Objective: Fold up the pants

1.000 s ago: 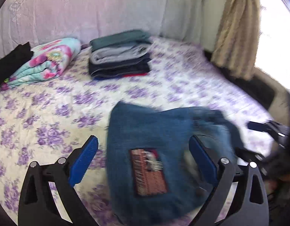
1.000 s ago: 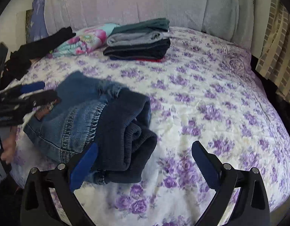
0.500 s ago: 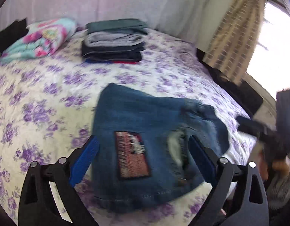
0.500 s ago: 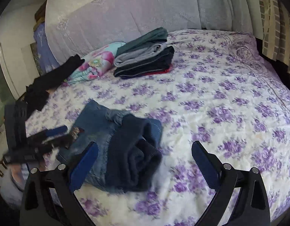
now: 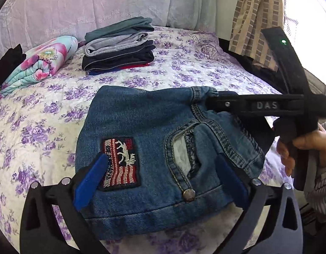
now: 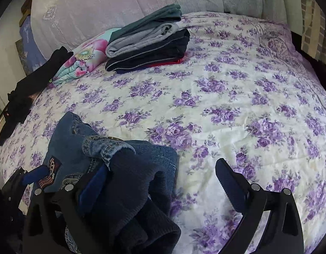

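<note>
Folded blue jeans [image 5: 154,131] with a flag patch lie on the near edge of the floral bed. My left gripper [image 5: 160,175] is open, its blue pads either side of the waistband edge, not closed on it. In the right wrist view the jeans [image 6: 78,148] sit at lower left with dark knit fabric [image 6: 137,192] bunched on them. My right gripper [image 6: 160,182] is open, its left finger against that bunch, its right finger over bare sheet. The right gripper also shows in the left wrist view [image 5: 215,101], lying across the jeans' far right corner.
A stack of folded clothes [image 5: 118,46] and a rolled floral blanket [image 5: 40,63] lie at the back of the bed [image 6: 237,97]. Black garments [image 6: 29,89] hang off the left side. A curtain [image 5: 256,21] and window are at right.
Both grippers have moved in close to the jeans. The right gripper now reaches over the jeans' far right corner. The jeans lie flatter and nearer the left gripper.
</note>
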Available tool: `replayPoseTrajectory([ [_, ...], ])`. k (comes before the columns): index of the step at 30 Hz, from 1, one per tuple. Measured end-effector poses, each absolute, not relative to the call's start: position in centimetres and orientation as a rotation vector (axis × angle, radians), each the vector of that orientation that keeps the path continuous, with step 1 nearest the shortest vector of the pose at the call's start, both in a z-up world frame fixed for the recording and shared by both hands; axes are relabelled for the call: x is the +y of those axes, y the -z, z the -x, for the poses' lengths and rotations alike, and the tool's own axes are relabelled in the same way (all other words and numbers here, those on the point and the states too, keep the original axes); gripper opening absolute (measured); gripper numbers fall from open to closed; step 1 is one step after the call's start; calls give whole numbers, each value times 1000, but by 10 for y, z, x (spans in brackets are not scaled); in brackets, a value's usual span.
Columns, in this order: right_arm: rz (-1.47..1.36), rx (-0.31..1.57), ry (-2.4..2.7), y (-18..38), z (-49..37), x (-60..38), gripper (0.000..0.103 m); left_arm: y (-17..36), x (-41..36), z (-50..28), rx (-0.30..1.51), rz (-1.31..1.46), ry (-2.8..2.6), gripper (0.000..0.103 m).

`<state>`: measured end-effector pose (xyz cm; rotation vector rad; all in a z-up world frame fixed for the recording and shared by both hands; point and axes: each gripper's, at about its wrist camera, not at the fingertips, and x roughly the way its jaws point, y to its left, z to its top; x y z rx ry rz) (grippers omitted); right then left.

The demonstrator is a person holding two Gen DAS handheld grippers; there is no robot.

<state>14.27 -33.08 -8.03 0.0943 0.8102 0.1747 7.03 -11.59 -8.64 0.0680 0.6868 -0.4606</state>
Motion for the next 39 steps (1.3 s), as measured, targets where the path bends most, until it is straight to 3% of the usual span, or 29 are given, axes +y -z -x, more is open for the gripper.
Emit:
replayPoseTrajectory([
  [8,-192,775,-208,66,-113,-350,99,70,-89,-73,716,19,368,99],
  [21,-625,859,-403,104,-55,-379,99,75,-33,-88,784,95,181,99],
  [39,-662,894,-458,125,-85,-351,100,88,-53,-102,830,99,221,98],
])
